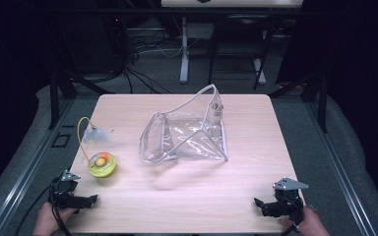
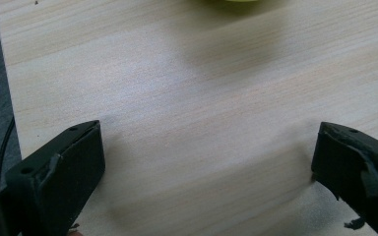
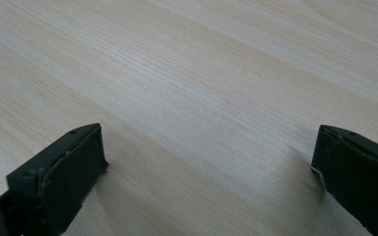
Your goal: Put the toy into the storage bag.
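A clear plastic zip pouch (image 1: 187, 132) stands open in the middle of the wooden table (image 1: 246, 196). To its left sits a round yellow-green toy (image 1: 101, 164) with a bent wire stalk that carries a pale feather tuft (image 1: 94, 133). My left gripper (image 1: 91, 200) rests at the table's near left corner, just in front of the toy, jaws wide apart over bare wood. The toy's yellow edge (image 2: 236, 1) peeks in at the top of the left gripper view. My right gripper (image 1: 258, 205) lies at the near right corner, open, with nothing between its fingers (image 3: 59, 182).
Grey carpeted floor (image 1: 19, 162) and metal rails surround the table. Behind it stand desk legs (image 1: 184, 49) and a tangle of cables. A dark cable (image 2: 4, 147) trails off the table's left edge.
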`<state>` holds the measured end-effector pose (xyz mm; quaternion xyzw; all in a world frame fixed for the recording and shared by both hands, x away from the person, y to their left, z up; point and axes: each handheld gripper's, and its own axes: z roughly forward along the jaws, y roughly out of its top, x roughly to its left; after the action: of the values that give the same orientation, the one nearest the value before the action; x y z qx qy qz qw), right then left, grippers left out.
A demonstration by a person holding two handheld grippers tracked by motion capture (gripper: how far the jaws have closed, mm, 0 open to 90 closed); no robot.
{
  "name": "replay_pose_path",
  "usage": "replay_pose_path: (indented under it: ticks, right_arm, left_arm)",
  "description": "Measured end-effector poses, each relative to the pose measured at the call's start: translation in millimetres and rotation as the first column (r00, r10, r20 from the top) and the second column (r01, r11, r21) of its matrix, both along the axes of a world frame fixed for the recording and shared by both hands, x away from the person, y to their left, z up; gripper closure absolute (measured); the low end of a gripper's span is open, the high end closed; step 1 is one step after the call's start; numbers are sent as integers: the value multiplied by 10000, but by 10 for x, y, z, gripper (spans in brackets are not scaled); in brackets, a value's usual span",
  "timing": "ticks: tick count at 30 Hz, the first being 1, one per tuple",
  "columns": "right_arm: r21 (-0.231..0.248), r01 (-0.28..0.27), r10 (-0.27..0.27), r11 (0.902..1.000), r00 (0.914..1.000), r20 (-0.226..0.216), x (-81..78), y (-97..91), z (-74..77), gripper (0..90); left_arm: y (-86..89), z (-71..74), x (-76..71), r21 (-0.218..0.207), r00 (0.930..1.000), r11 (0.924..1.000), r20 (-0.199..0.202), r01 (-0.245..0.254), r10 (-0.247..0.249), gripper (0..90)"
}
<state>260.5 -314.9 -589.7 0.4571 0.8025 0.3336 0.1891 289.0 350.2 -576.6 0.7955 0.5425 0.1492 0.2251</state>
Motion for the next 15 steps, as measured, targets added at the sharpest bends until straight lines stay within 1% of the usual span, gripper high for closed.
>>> replay_pose_path:
  ticks: [11,15]
  right_arm:
    - [27,-19,19,10000,10000,-11,2,2,-1,0]
    - [24,-24,24,10000,10000,-12,2,2,-1,0]
  left_arm:
    - [4,2,2,-13,10000,10000,-17,46,-46,0]
    - [-4,-5,4,-28,10000,10000,36,-6,6,0]
